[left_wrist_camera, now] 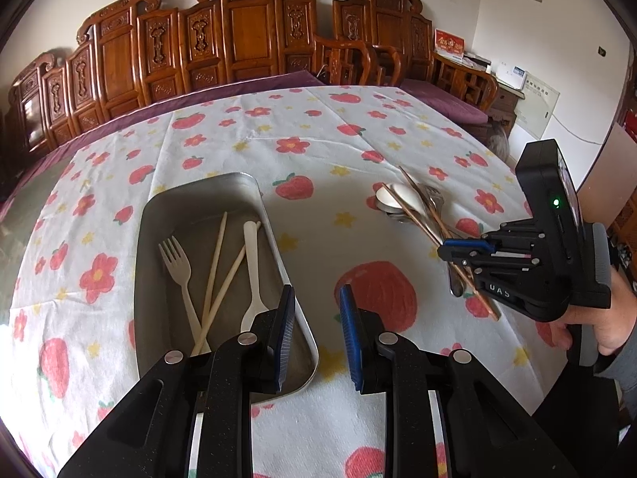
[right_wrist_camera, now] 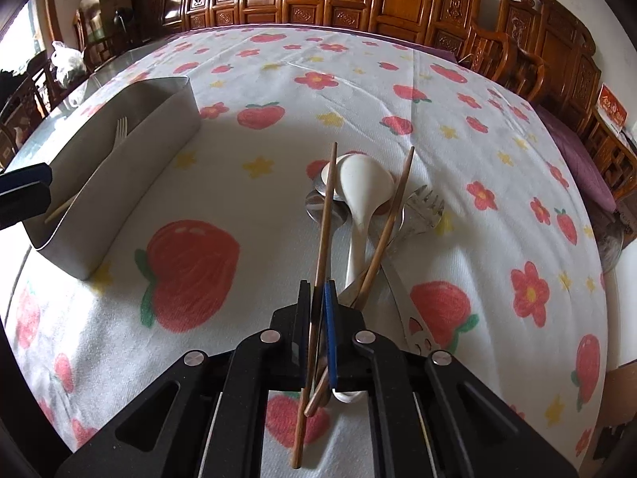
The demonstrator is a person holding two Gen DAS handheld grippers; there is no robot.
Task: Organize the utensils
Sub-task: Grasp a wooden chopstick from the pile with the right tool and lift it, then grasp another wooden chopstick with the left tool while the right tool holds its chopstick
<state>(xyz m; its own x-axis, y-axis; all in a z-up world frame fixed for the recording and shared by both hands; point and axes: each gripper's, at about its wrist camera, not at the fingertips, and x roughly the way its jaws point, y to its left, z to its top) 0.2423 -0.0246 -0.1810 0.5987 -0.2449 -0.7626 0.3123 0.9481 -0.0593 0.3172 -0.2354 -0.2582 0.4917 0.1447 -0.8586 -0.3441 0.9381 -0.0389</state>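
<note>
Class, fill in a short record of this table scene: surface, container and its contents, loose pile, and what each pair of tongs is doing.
surface: strawberry-print tablecloth
container: metal tray
tray contents: white fork, pale chopsticks, white spoon
loose pile: white ladle spoon, metal fork, metal spoons partly hidden beneath
left tongs: open, empty, beside the tray
right tongs: shut on brown chopstick

Tray (left_wrist_camera: 274, 215): brushed matt metal. Tablecloth (right_wrist_camera: 247, 286): matt woven cloth. Brown chopsticks (right_wrist_camera: 324, 215): wood. White spoon (right_wrist_camera: 364, 187): glossy, probably plastic. Fork (right_wrist_camera: 424, 209): shiny metal.
</note>
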